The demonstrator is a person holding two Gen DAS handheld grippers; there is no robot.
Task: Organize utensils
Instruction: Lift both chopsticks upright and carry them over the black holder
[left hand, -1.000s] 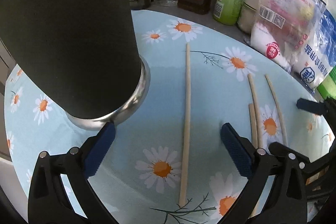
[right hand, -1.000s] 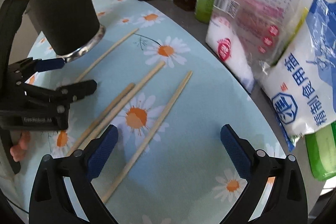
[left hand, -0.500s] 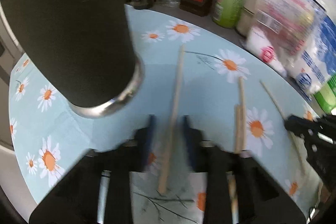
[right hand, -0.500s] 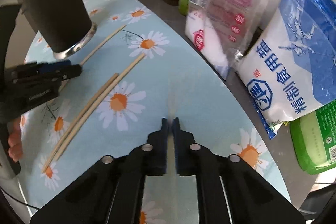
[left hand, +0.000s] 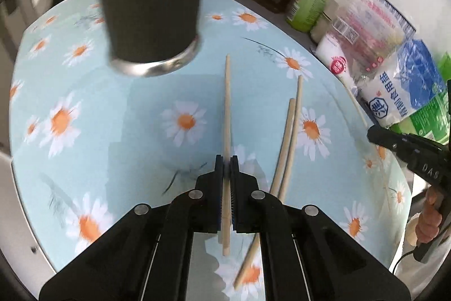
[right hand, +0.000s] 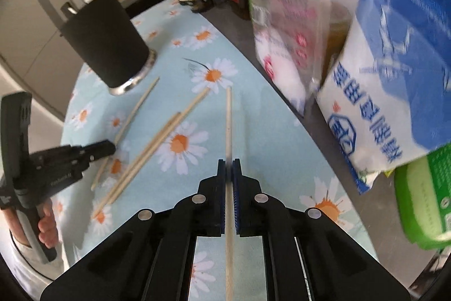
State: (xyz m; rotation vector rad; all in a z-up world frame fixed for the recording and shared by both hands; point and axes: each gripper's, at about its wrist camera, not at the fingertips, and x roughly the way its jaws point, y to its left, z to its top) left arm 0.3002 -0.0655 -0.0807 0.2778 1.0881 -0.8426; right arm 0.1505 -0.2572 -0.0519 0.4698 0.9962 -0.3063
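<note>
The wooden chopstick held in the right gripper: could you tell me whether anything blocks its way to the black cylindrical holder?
Nothing visible blocks it. The right gripper is shut on a wooden chopstick; two loose chopsticks lie flat on the daisy-print tablecloth before the black cylindrical holder.

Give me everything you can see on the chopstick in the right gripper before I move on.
The chopstick is a plain, pale wooden stick, slender and straight, unpainted as far as shows. The right gripper is shut on it, its blue pads pinching the shaft partway along, so one stretch runs forward past the fingertips and the other back between the gripper's arms. It lines up with the gripper and hangs over the daisy-print tablecloth, apart from the three other chopsticks. Whether its far tip touches the cloth cannot be told.
</note>
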